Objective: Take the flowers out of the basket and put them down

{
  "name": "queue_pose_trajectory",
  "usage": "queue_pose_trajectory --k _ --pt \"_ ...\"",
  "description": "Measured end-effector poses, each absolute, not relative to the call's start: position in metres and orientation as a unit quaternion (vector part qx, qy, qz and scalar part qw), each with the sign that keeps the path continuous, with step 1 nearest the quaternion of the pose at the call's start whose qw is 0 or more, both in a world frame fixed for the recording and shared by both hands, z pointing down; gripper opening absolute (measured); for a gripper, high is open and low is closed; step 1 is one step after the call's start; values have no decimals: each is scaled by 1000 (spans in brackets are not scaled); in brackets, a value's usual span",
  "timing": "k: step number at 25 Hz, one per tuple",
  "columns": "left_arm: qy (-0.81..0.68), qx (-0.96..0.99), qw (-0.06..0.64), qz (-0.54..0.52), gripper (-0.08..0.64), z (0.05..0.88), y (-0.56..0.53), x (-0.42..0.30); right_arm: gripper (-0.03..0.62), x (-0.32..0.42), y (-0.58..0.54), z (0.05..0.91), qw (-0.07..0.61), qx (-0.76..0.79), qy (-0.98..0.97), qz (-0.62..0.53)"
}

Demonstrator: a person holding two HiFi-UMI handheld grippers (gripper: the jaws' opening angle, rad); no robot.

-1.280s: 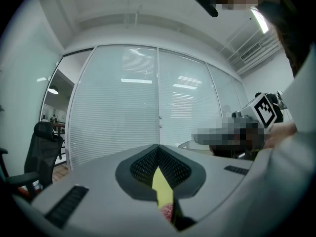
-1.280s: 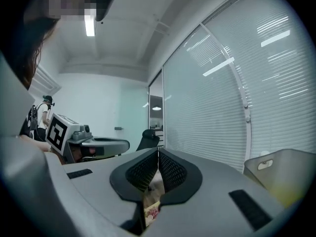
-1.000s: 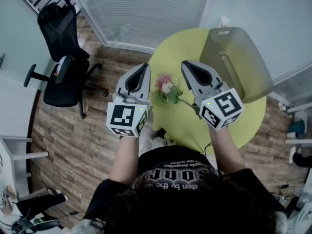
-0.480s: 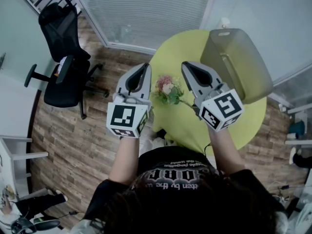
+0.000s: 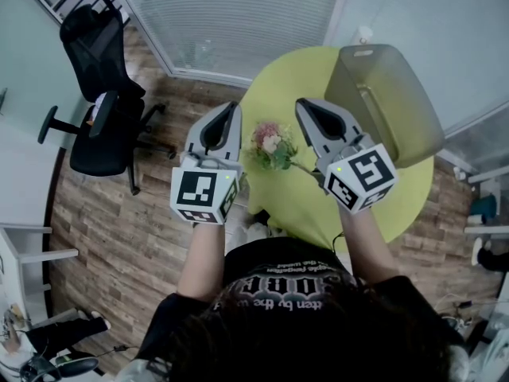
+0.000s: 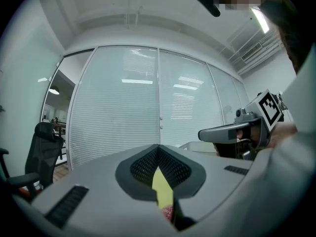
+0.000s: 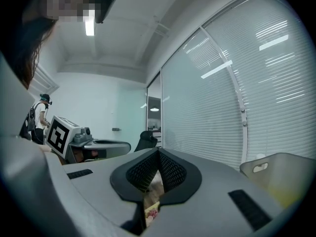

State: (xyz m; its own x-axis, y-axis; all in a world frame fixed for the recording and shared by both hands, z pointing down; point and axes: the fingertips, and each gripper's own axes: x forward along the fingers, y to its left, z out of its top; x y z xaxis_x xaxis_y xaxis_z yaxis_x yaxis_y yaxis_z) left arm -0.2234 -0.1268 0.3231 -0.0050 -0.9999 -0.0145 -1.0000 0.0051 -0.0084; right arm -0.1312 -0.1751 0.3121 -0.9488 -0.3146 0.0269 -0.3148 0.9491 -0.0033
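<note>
The small bunch of pink and white flowers with green leaves (image 5: pixel 273 146) is lying on the round yellow-green table (image 5: pixel 398 201) at the frame's centre. It is lying clear of the grey plastic basket (image 5: pixel 386 102) at upper right, so the task is looking finished. The left gripper (image 5: pixel 232 107) and right gripper (image 5: pixel 302 104) are flanking the bunch, jaws pressed together and gripping nothing, probably resting after the release. Nothing is differing from the earlier frames.

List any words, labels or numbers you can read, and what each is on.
On the black shirt: white print, upside down, too blurred to read.
Cubes on left gripper and right gripper: black-and-white square patterns only, no words.
On the basket: no label seen.
</note>
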Motion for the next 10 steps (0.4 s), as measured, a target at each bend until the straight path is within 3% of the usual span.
queue_pose_trajectory --k 10 --pt "707 -707 12 5 2 321 -130 -221 28 -128 -179 310 14 159 -987 -1"
